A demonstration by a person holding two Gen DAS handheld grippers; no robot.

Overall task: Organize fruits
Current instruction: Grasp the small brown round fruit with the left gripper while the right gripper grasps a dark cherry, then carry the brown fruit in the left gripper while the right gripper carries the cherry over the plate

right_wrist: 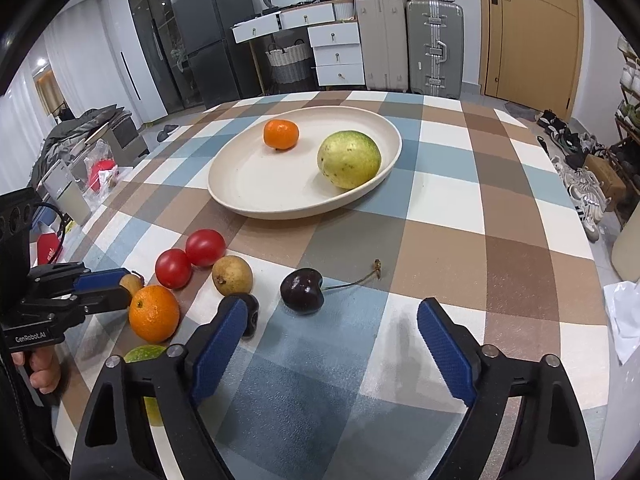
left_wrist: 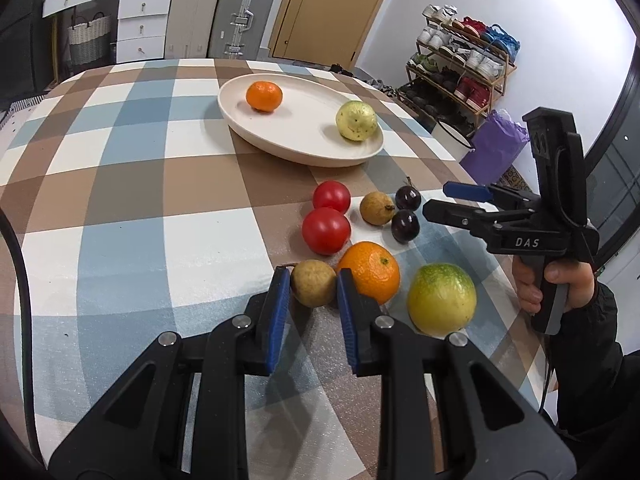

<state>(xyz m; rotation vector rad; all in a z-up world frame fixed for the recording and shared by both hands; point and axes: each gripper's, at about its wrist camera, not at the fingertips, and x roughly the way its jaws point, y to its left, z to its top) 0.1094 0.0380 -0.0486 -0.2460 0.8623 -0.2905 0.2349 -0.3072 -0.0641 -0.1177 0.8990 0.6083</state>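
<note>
Left tongs [left_wrist: 313,282]: pads either side of a longan [left_wrist: 313,283], apparently clamped on it, on the cloth [left_wrist: 120,200].
Right tongs [right_wrist: 328,340]: spread wide, empty, near a cherry [right_wrist: 301,291].
Risk: the orange [left_wrist: 369,271] touches the inner finger; lifting may roll it into the passionfruit [left_wrist: 441,299].
Plate [left_wrist: 280,148]: one mandarin [left_wrist: 264,96], one guava [left_wrist: 356,120].
Loose: two tomatoes, two longans, two cherries.

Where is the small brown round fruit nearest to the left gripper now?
In the left wrist view, the small brown round fruit sits on the checked tablecloth between the left gripper's blue fingertips, just left of the large orange.
</note>
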